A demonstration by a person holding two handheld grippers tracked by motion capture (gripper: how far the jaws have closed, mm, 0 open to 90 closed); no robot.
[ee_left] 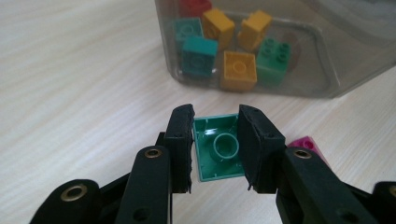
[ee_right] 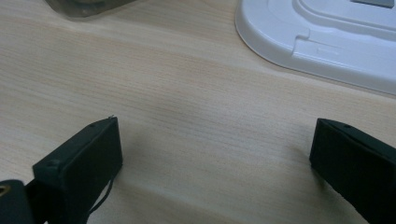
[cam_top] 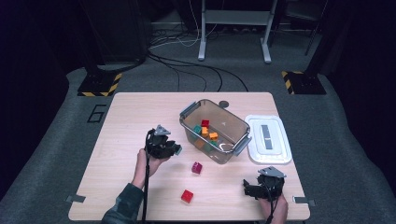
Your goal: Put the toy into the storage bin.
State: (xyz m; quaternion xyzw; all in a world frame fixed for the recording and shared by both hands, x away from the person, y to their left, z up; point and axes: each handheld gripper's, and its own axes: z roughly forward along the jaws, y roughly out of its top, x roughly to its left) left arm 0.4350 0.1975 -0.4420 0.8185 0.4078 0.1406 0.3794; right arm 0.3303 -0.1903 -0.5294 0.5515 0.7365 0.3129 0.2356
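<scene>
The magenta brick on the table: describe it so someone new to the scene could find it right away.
Start at the clear plastic bin in the middle of the wooden table. Just in front of its near wall, on the person's side, lies the magenta brick, loose on the bare wood. The only other loose brick, the red brick, lies nearer the table's front edge.

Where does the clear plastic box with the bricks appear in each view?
High view: the clear box sits at table centre, beside the white lid.
Left gripper view: top right, behind the held green brick.
Right gripper view: a corner at the top left.
Shared landmark: the wooden table.
</scene>
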